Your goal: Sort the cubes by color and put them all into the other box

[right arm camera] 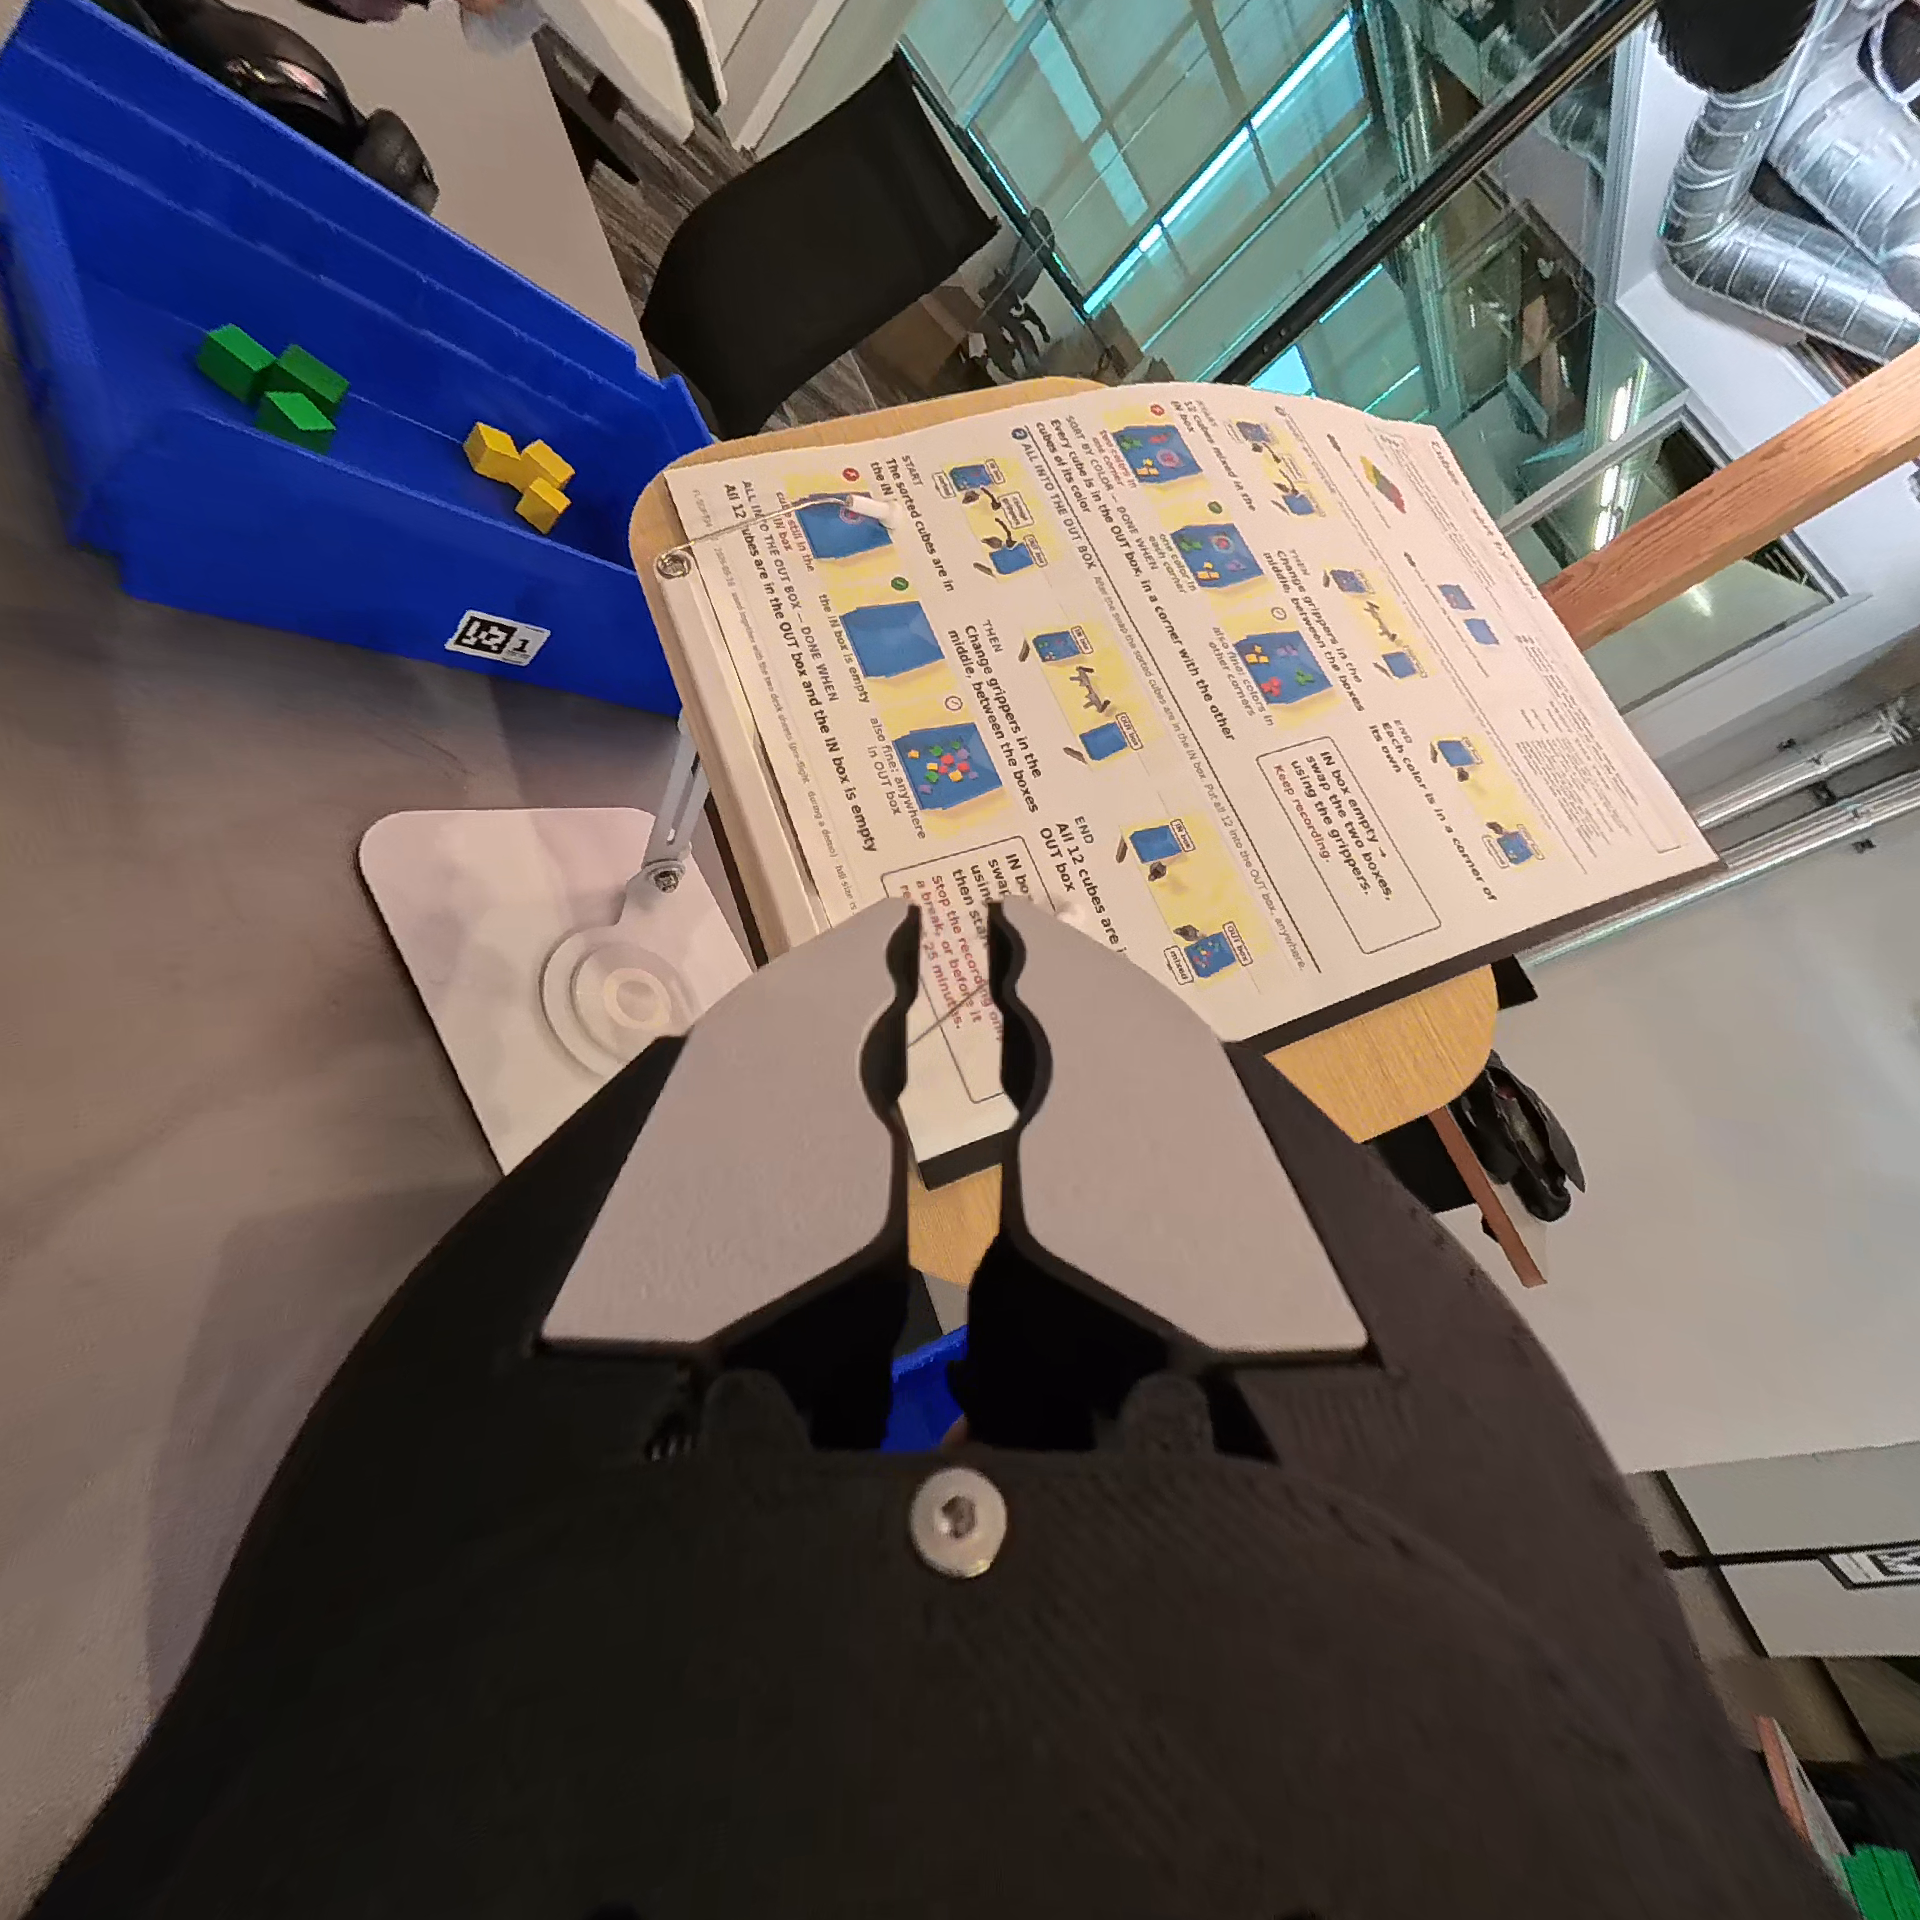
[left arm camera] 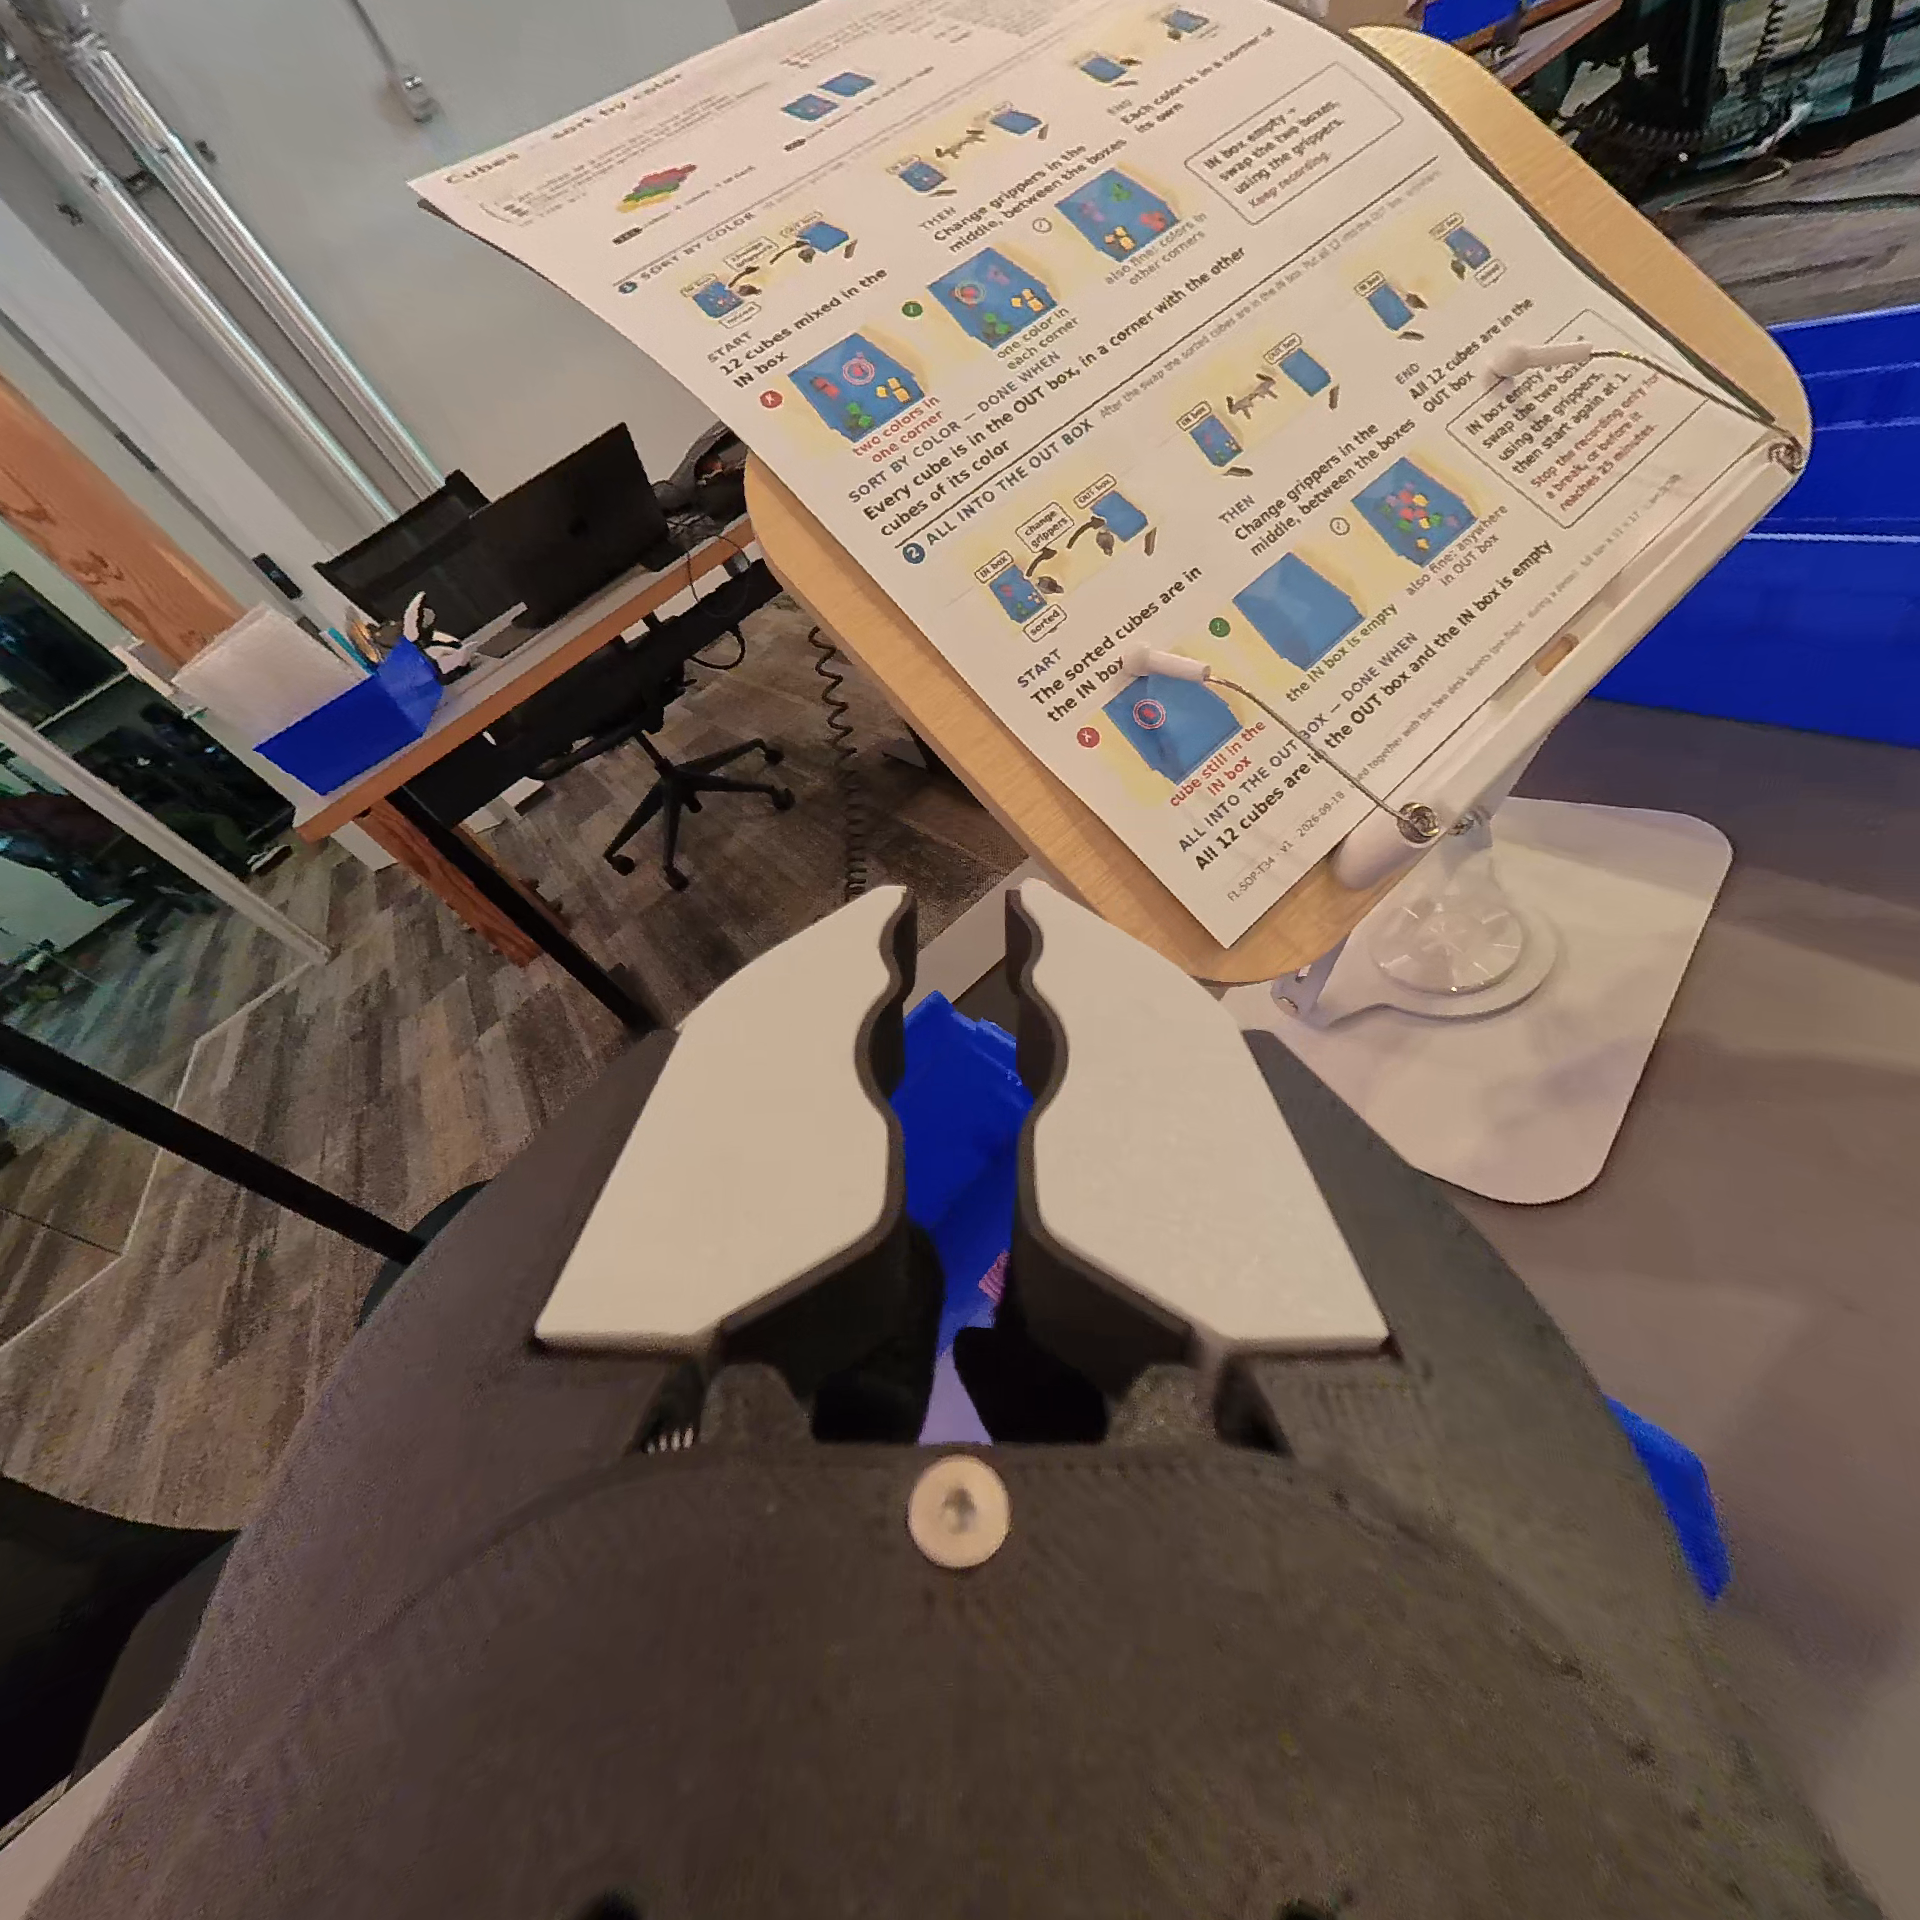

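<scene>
Step in hand: looks like a lull between picks, neither tool down on a cube, both pointed up at the instruction sheet on its wooden stand.
Left gripper: tips apart with daylight between them, nothing pinched; blue plastic showing through the gap sits lower down, probably box wall, not gripped.
Right gripper: tips narrowly apart, only the sheet visible behind the slit, nothing clamped.
Pose: both held tilted up and off the table, right one rolled well over to one side judging by the slanted room.
Cubes: three green cubes clustered touching, three yellow cubes clustered near them but apart, both groups in the blue box left of the stand.
Other colours: not in view, can't tell where.
Next move: probably dropping a gripper nose-down over a box, opening wider, squaring up on one cube.
</scene>
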{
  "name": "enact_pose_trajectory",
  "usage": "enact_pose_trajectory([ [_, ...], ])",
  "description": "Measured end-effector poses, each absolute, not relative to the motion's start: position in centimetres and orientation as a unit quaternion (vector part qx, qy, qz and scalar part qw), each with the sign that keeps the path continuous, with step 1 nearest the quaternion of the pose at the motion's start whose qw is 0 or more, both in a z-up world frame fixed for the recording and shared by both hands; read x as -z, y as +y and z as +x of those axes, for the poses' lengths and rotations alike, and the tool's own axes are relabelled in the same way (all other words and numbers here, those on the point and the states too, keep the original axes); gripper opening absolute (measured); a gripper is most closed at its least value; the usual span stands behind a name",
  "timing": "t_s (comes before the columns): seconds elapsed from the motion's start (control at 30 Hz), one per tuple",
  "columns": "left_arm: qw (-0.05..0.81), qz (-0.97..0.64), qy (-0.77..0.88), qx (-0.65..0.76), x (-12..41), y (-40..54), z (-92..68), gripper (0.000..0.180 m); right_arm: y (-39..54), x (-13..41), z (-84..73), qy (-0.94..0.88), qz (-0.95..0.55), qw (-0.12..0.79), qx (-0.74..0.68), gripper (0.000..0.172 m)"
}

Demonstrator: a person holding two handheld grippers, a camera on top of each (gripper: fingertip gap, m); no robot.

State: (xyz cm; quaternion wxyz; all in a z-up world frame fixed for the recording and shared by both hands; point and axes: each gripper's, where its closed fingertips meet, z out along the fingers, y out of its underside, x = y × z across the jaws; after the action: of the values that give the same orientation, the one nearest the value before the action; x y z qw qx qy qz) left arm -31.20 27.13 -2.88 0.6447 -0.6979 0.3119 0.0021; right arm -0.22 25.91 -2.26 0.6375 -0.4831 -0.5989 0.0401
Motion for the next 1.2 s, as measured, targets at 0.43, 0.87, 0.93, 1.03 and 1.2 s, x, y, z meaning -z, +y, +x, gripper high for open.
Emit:
enact_pose_trajectory([
  [0.43,0.641,-0.713,0.284,-0.018,2.9,27.7,-31.8,0.012,25.8,2.5,-0.4,-0.605,-0.481,0.634,-0.033,0.017],
  [0.87,0.649,-0.716,0.259,0.001,2.6,27.5,-33.0,0.027,25.9,2.9,-0.6,-0.608,-0.484,0.628,-0.031,0.017],
  [0.93,0.653,-0.712,0.259,0.002,2.5,27.5,-33.0,0.019,25.9,3.0,-0.7,-0.611,-0.483,0.627,-0.029,0.017],
  [1.03,0.654,-0.711,0.259,0.005,2.4,27.3,-33.0,0.003,25.9,3.0,-0.8,-0.611,-0.482,0.628,-0.030,0.017],
  [1.2,0.636,-0.729,0.251,0.026,3.0,27.2,-33.3,0.000,25.9,2.9,-0.7,-0.610,-0.482,0.629,-0.030,0.016],
])
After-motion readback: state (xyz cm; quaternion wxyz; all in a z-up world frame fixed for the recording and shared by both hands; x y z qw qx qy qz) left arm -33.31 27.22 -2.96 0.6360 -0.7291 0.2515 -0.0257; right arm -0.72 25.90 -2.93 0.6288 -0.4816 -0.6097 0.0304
